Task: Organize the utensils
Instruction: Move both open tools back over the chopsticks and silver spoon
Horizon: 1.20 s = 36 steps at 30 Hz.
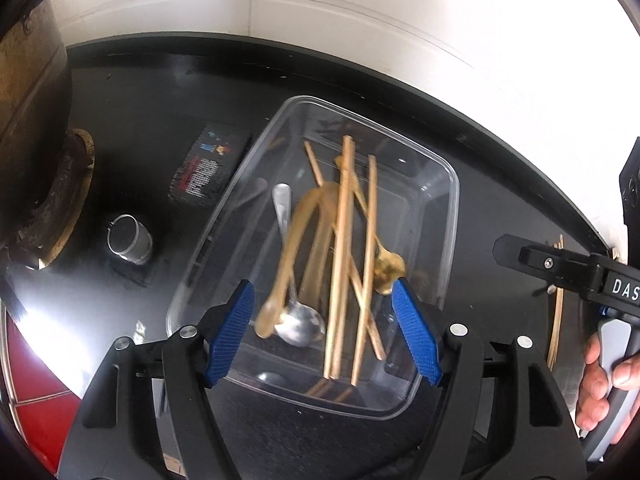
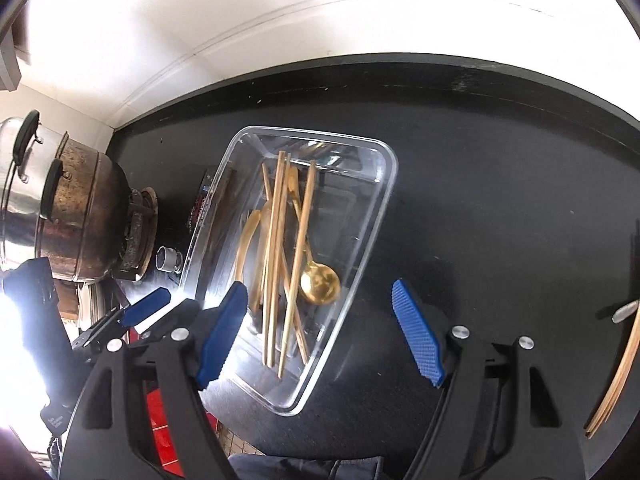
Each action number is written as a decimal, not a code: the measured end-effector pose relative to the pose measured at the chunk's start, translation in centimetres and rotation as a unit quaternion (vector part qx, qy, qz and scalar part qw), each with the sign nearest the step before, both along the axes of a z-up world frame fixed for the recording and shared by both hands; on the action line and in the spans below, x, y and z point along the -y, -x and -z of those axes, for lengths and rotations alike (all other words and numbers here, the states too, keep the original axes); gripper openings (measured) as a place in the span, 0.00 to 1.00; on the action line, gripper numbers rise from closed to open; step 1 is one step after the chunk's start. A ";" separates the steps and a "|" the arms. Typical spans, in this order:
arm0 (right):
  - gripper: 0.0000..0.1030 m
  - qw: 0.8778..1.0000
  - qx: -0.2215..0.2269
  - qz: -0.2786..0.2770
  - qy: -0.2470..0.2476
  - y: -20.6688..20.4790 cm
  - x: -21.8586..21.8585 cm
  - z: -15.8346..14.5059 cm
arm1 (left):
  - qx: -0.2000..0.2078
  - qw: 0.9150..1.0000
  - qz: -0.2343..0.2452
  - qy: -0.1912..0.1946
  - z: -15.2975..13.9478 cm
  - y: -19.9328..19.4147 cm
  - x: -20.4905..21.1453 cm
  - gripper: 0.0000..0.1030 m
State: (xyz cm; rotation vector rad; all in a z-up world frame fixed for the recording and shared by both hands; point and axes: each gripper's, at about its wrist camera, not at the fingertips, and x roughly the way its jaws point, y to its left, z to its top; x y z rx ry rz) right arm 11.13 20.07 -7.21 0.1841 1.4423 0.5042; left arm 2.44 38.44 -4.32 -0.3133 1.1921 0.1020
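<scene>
A clear plastic container sits on the black counter and holds several wooden chopsticks, a gold spoon, a silver spoon and a blurred tan utensil. My left gripper is open and empty just above the container's near end. My right gripper is open and empty, over the container's near right corner; its chopsticks and gold spoon show there. More chopsticks and a silver handle tip lie on the counter at far right.
A blackened pot on a burner and a steel pot stand at the left. A small metal cup and a dark printed packet lie left of the container. A white wall backs the counter.
</scene>
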 end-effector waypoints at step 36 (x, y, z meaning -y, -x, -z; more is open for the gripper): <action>0.71 0.990 0.004 0.121 0.070 9.6 38.8 2.0 | -0.033 0.983 0.179 -0.022 2.8 1.0 38.2 0.67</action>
